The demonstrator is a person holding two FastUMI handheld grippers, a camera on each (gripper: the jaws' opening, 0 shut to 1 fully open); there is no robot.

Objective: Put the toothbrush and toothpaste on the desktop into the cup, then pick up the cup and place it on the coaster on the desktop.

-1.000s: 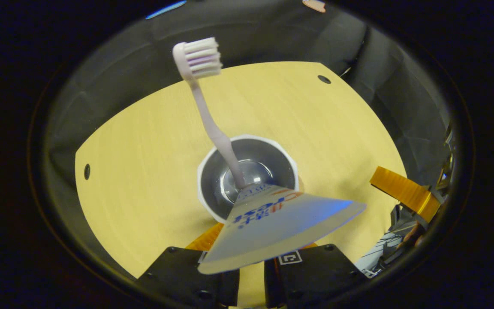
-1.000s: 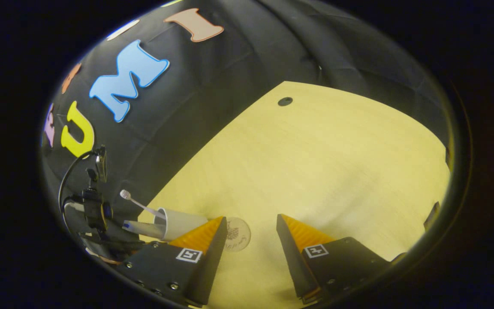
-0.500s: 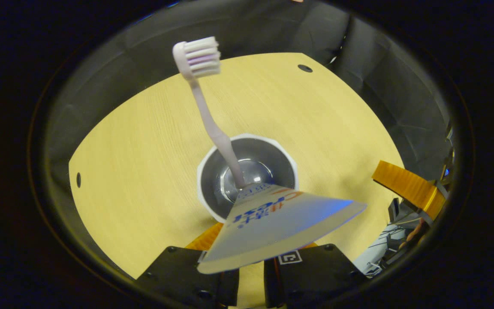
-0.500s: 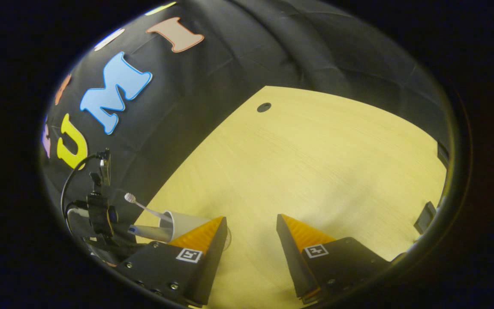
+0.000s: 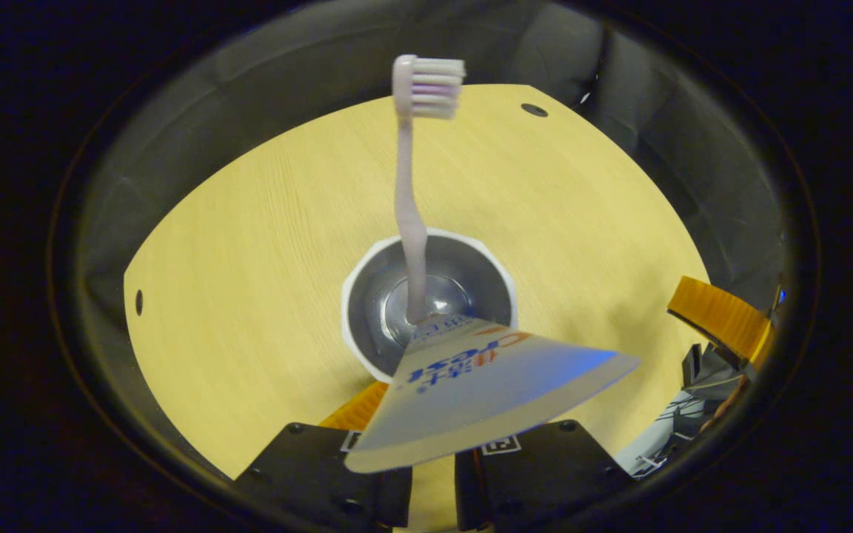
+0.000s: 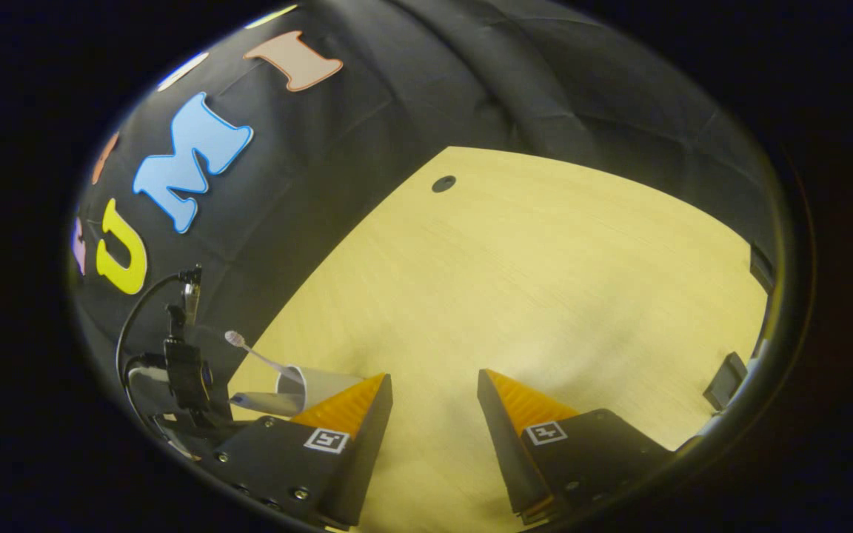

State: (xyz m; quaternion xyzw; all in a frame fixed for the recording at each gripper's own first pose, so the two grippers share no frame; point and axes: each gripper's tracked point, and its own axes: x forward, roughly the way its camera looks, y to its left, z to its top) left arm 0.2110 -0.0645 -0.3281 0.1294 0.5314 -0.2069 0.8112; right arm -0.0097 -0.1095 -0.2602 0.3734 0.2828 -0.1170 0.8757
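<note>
A: What is hidden in the left gripper view?

B: The left tongs (image 5: 434, 485) are largely covered by the flat white toothpaste tube (image 5: 471, 396); their grip cannot be told. The tube and the pale lilac toothbrush (image 5: 412, 222) are seen standing in the white faceted cup (image 5: 367, 259) above the yellow wooden worktop (image 5: 249, 259).

A: And the right gripper view?

B: The right tongs (image 6: 434, 414) are held wide apart, empty, over the worktop; the cup is seen at lower left, partly cut off.

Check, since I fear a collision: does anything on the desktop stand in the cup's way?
Nothing visible does. In the left gripper view the desktop around the cup is bare; the right gripper is open, one of its fingers off to the cup's side, apart from it. Where the coaster lies I cannot tell.
</note>
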